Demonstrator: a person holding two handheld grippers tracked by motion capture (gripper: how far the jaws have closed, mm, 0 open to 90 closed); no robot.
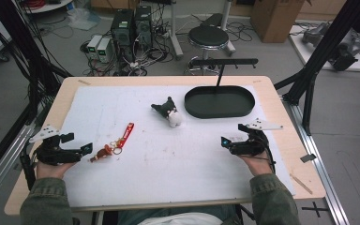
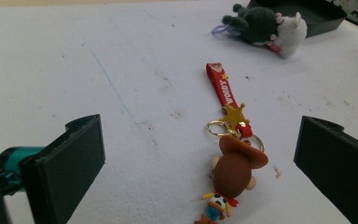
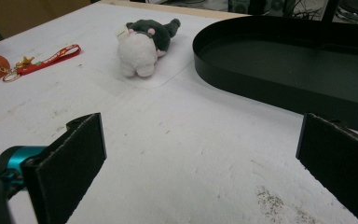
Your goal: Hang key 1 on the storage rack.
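Left gripper (image 2: 198,163) sits wide open right over the cowboy keychain (image 2: 230,168), lined up to grab it. Right gripper (image 3: 200,163) is wide too, holding nothing, parked near the black tray (image 3: 279,70).

Red strap (image 2: 222,88), black tray (image 1: 219,101)

Your left gripper (image 1: 85,149) sits low at the left side, held in your left hand (image 1: 51,161), pointing roughly toward the middle with its jaws spread wide and nothing between them. Your right gripper (image 1: 226,142) mirrors it on the right, cradled in your right hand (image 1: 258,157), jaws wide apart too and gripping nothing. Both forearms come in from the bottom edge in green sleeves, elbows out a bit, wrists about level. Each gripper has its grey three-cornered plate on top, facing up and outward. In both gripper views the two black jaws stand far apart.
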